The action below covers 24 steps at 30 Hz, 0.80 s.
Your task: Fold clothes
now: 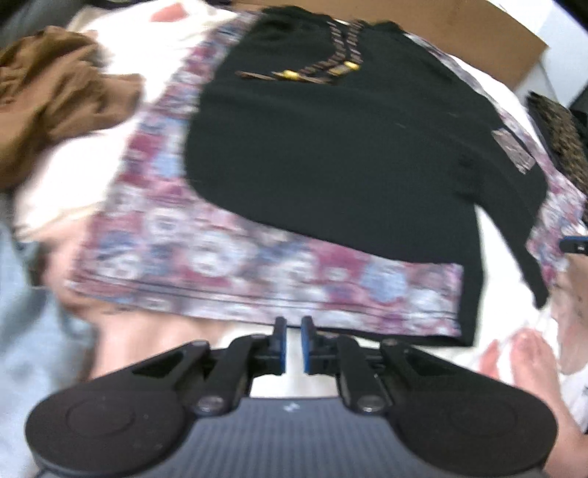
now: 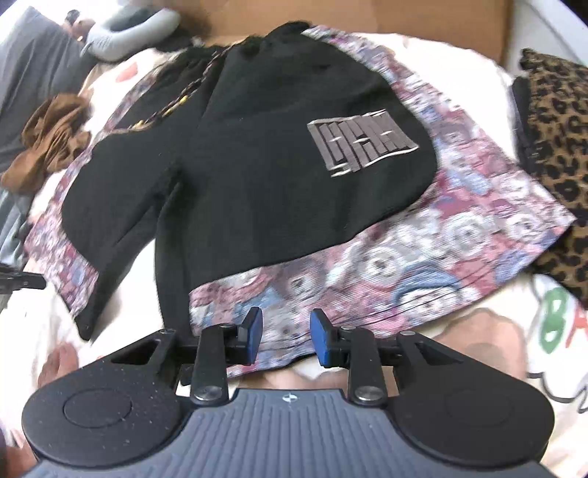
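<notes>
We see the black shorts (image 2: 228,154) spread flat on a patterned mat (image 2: 422,235) of red and blue medallions, which lies on the bed (image 2: 488,331) near its front edge; the waistband with its braided drawcord (image 1: 341,55) points toward the far edge, and a grey logo patch (image 2: 362,141) sits on 1 leg. The fabric looks to us like a soft, fairly thick knit, light and limp, likely to sag and drag on the mat instead of holding a crease, so we would pinch it at a hem corner or at the waistband, where the doubled cloth gives the pads something to bite. The left tool (image 1: 293,343) hovers over the mat's near edge with its 2 blue pads almost together, nothing between them. The right tool (image 2: 286,340) sits over the same near edge with a moderate gap, also empty. A crumpled brown garment (image 1: 55,95) lies toward the bed's left edge, a leopard-print piece (image 2: 555,154) at its right edge. A cardboard box (image 2: 367,18) stands beyond the far edge; what it holds is hidden.
</notes>
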Available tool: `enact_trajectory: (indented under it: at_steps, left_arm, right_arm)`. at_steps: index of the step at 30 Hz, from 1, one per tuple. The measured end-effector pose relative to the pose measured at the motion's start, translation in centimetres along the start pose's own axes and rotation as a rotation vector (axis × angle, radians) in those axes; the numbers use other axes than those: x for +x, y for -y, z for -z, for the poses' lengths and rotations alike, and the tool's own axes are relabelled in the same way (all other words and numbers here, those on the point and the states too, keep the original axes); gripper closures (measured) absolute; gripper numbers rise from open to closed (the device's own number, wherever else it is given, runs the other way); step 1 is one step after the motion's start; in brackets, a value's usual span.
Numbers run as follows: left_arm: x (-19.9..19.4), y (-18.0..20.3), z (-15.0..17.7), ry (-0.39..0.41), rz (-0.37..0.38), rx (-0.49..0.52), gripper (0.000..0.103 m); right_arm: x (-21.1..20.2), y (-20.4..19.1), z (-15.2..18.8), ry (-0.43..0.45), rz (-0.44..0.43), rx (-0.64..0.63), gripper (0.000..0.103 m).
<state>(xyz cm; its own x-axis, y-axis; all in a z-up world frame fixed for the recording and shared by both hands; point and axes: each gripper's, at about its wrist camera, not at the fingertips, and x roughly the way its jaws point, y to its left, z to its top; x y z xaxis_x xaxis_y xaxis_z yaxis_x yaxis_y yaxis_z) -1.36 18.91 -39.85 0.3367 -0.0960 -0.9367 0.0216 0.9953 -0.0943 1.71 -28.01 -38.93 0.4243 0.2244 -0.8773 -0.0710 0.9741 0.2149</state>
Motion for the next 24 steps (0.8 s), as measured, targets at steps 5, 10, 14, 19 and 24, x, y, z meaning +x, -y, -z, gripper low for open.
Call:
enact_trajectory:
  at_steps: [5, 10, 14, 19, 24]
  left_arm:
    - [-0.9, -3.9, -0.7, 0.038, -0.105, -0.03, 0.092]
    - [-1.7, -7.5, -1.8, 0.077, -0.173, -0.062, 0.092]
    - [-1.5, -9.6, -2.7, 0.1, -0.211, -0.08, 0.092]
    - [-0.3, -11.4, -2.4, 0.075, -0.257, -0.086, 0.092]
    - [0.5, -12.3, -1.6, 0.064, -0.257, -0.113, 0.087]
  right_arm:
    - [-0.6, 1.6, -0.6, 0.033, 0.065, 0.042, 0.067]
    - [-0.6, 2.9, -1.0, 0.05, 0.11, 0.046, 0.067]
    - [-0.3, 3.2, -1.2, 0.038, 0.152, 0.022, 0.067]
    - [0.0, 3.5, -1.0, 0.025, 0.169, 0.046, 0.066]
    - [0.4, 3.2, -0.6, -0.008, 0.154, 0.064, 0.066]
